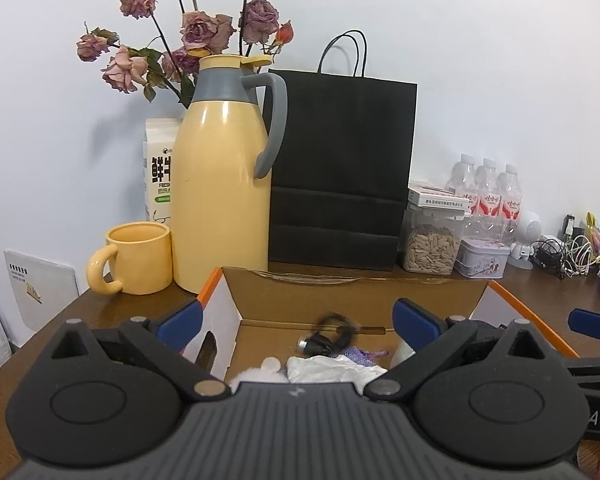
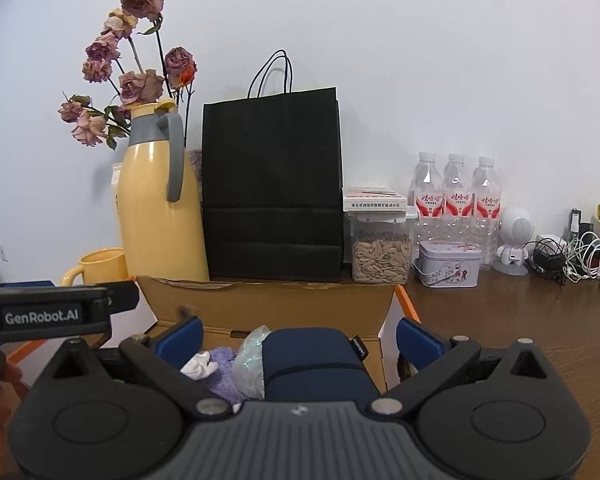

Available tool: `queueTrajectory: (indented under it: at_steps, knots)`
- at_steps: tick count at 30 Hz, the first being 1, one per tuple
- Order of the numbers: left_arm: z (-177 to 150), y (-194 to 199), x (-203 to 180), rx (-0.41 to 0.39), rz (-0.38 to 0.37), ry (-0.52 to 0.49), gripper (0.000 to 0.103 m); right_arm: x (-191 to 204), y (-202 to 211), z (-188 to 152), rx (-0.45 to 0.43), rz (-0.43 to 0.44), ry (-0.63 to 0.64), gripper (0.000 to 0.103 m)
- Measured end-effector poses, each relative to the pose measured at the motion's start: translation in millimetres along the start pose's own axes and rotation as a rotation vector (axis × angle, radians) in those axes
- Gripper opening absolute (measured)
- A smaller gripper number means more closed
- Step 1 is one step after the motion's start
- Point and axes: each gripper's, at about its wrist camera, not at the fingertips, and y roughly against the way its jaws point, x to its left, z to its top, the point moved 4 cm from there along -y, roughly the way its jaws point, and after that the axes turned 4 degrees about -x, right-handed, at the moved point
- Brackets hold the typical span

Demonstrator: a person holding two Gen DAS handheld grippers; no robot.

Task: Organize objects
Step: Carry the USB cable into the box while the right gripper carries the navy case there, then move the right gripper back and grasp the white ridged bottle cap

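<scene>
Both grippers hang spread and empty over the open cardboard box (image 1: 340,292).

The left gripper (image 1: 296,326) has black earphones (image 1: 328,338) at 12 o'clock and a white cloth (image 1: 332,368) below. The right gripper (image 2: 300,338) has a navy pouch (image 2: 316,364) between its fingers, not touching. Only the right view shows "GenRobot.AI"; only the left shows the milk carton (image 1: 158,168) reading "FRESH".
</scene>
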Motion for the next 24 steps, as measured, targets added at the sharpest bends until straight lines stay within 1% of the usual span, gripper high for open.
queueTrajectory:
  at_steps: [5, 9, 15, 20, 24]
  knots:
    - [-2, 6, 2, -0.009, 0.005, 0.007, 0.103, -1, 6, -1, -0.004, -0.014, 0.011, 0.103]
    - [-1, 17, 5, -0.032, 0.004, 0.018, 0.103, -3, 14, -1, -0.019, -0.018, 0.013, 0.103]
    - [-8, 41, 8, -0.058, -0.03, 0.011, 0.103, -1, 34, -4, -0.035, -0.006, 0.036, 0.103]
    - [-19, 58, 12, -0.062, -0.026, -0.016, 0.103, 2, 53, -7, -0.05, 0.017, 0.053, 0.103]
    - [-28, 68, 18, -0.039, -0.03, -0.015, 0.103, 4, 66, -16, -0.041, 0.033, 0.072, 0.103]
